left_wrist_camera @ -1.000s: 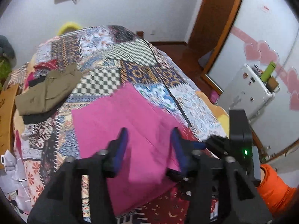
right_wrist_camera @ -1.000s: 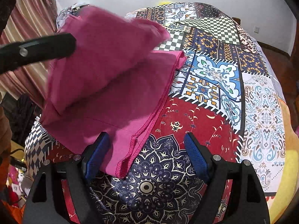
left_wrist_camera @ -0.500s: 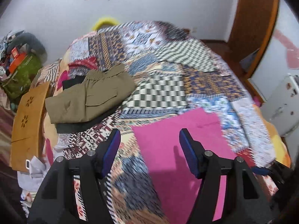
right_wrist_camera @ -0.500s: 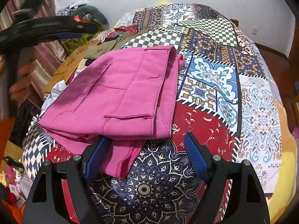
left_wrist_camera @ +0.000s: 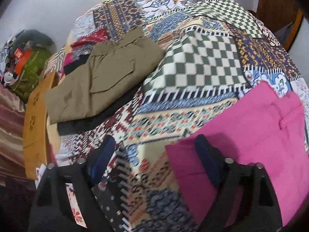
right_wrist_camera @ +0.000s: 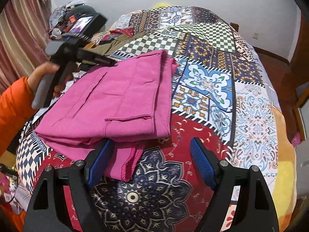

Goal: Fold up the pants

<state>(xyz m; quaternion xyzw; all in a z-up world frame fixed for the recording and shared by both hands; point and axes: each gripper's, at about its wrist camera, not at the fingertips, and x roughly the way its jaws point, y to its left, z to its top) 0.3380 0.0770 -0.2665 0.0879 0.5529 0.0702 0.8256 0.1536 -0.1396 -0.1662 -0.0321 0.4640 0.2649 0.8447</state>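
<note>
Item: pink pants (right_wrist_camera: 115,100). Lay folded into a flat stack on the patchwork bedspread (right_wrist_camera: 212,89), near the bed's front corner; one hemmed edge stuck out from under the stack at the near side, so the fold looked not quite squared.

Item: left gripper (left_wrist_camera: 154,154). Jaws had just been opening and stood wide, nothing between them; one finger hovered over the pants' near corner, the other over bare bedspread. Probably placed there having let the cloth go, or to tidy that corner; blur made contact hard to judge.

Item: right gripper (right_wrist_camera: 150,160). Jaws open, empty, straddling the protruding hem, well placed to tuck or pinch it.

Item: hand (right_wrist_camera: 44,75) in an orange sleeve (right_wrist_camera: 13,104), holding the left gripper's handle beside the stack.

Item: olive pants (left_wrist_camera: 104,81). Folded, resting on a dark garment (left_wrist_camera: 85,123) farther up the bed, apparently set aside as finished.
</note>
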